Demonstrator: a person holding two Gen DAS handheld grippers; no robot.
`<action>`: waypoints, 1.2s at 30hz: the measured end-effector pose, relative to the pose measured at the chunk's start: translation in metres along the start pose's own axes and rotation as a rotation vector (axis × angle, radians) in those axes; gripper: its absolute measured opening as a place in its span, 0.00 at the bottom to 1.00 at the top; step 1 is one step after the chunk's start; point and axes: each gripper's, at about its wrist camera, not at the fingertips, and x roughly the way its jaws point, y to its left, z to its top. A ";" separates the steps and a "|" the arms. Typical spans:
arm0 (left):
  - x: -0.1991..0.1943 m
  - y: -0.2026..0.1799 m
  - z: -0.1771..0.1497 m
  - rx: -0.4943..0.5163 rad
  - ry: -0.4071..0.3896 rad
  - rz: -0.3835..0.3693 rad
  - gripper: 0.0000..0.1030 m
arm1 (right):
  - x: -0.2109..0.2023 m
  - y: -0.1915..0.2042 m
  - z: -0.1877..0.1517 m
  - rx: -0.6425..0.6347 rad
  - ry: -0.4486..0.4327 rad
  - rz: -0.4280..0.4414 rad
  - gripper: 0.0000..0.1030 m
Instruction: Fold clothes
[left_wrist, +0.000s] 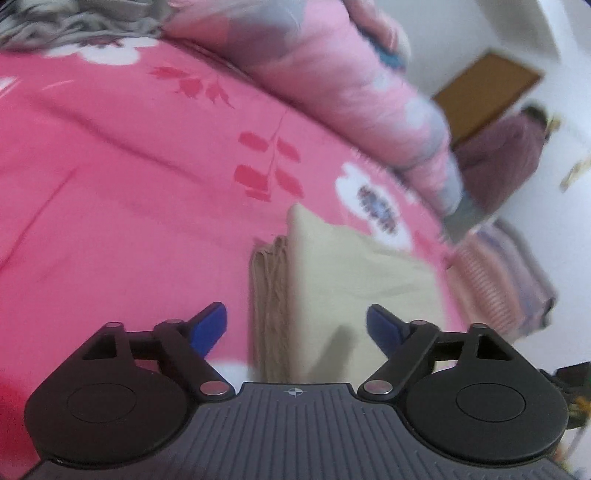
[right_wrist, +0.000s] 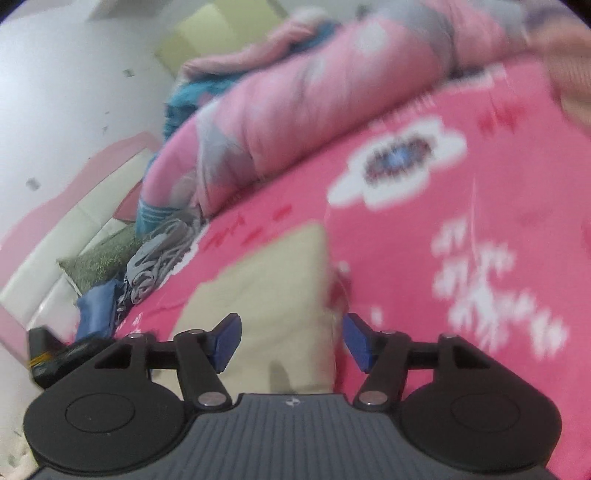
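Note:
A folded beige garment (left_wrist: 343, 280) lies on the pink flowered bedsheet (left_wrist: 129, 192), its layered edge facing left in the left wrist view. My left gripper (left_wrist: 297, 330) hovers over the garment's near end, open, with nothing between its blue fingertips. In the right wrist view the same beige garment (right_wrist: 269, 291) lies just ahead. My right gripper (right_wrist: 291, 341) is open above its near right edge and holds nothing. Both views are blurred by motion.
A rolled pink and grey quilt (left_wrist: 354, 92) runs along the far side of the bed (right_wrist: 424, 229). Grey clothes (right_wrist: 159, 262) and a blue cloth (right_wrist: 98, 310) are piled near the headboard. A striped pink garment (left_wrist: 502, 280) lies beyond the beige one. A person (left_wrist: 506, 155) stands by the wall.

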 end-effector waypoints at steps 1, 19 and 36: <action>0.010 -0.004 0.002 0.032 0.023 0.023 0.64 | 0.009 -0.004 -0.002 0.015 0.021 0.012 0.61; 0.031 -0.031 -0.001 0.295 -0.100 0.159 0.43 | 0.044 -0.034 -0.019 0.016 -0.049 0.074 0.46; 0.108 -0.189 0.030 0.770 0.157 0.120 0.67 | 0.005 -0.051 -0.042 0.094 -0.071 0.182 0.47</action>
